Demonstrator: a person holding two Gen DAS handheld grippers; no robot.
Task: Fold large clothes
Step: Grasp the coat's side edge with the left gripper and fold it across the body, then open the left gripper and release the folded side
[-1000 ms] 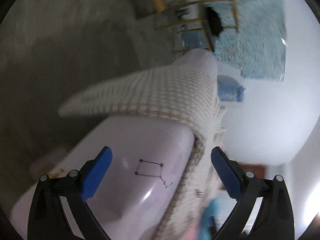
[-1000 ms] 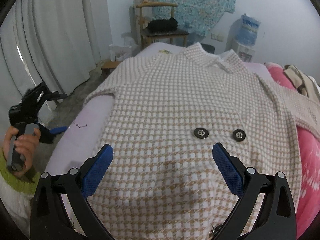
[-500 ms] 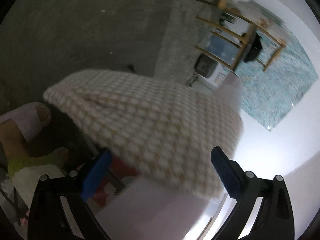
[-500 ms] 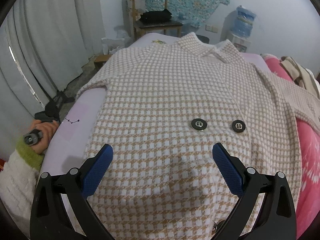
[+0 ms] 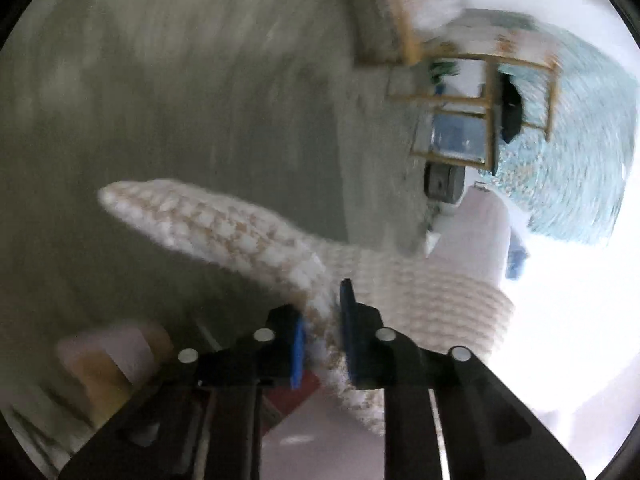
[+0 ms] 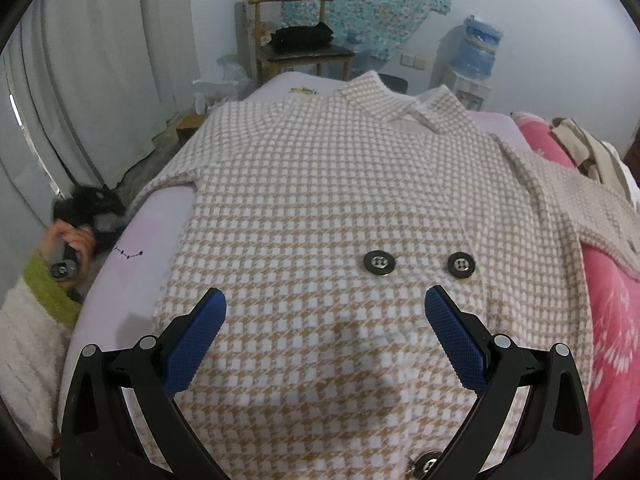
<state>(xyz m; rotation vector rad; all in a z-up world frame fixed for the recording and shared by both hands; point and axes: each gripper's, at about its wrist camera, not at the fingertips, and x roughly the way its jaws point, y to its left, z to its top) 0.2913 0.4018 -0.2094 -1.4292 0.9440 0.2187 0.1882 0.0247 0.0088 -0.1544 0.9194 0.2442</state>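
Note:
A cream and tan houndstooth coat (image 6: 320,208) lies face up on the lilac bed (image 6: 160,216), collar at the far end, black buttons (image 6: 378,261) at the middle. My right gripper (image 6: 325,316) is open and empty, hovering above the coat's lower front. My left gripper (image 5: 323,330) is shut on the coat's left sleeve (image 5: 224,232), which hangs over the bed's left edge; the view is blurred. In the right wrist view the left gripper is a dark blur in the hand (image 6: 74,236) beside the bed.
A pink blanket (image 6: 612,320) lies along the bed's right side, with the coat's right sleeve (image 6: 592,216) over it. A wooden chair (image 6: 300,40) with a black item stands beyond the bed. Grey curtains (image 6: 100,60) hang left. A water dispenser (image 6: 478,50) stands at the far wall.
My left gripper has closed on the coat's left sleeve at the bed's edge; it was open before. My right gripper has stayed open over the coat, drifting slightly.

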